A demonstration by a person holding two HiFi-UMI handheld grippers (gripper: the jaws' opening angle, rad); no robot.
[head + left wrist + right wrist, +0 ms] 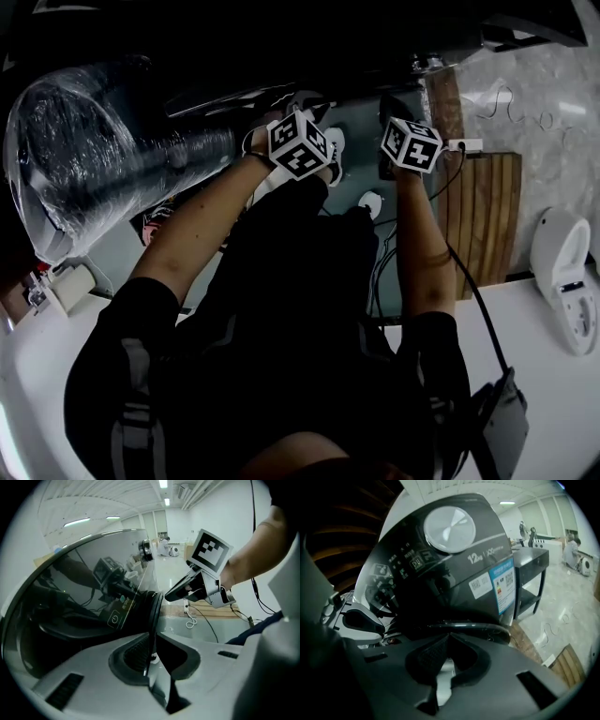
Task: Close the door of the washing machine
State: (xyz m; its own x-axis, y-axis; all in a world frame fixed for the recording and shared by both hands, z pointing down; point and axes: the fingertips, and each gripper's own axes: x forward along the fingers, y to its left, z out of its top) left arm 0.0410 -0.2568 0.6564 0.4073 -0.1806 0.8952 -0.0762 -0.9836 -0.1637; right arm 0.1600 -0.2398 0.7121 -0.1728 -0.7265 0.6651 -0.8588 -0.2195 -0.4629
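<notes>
Black all over here: black short sleeves (141, 319), black clothing (291, 281) down the front, and a grey striped panel (131, 412) on the near left sleeve. Each gripper carries a white cube with black square markers, the left cube (300, 142) and the right cube (411, 143). The left gripper (151, 656) shows a pale grey shell, dark textured pads (133, 651) and slot cut-outs; the right gripper (445, 660) looks darker grey. A black cable (473, 300) runs beside the right arm to a dark flat box (502, 427), near right.
</notes>
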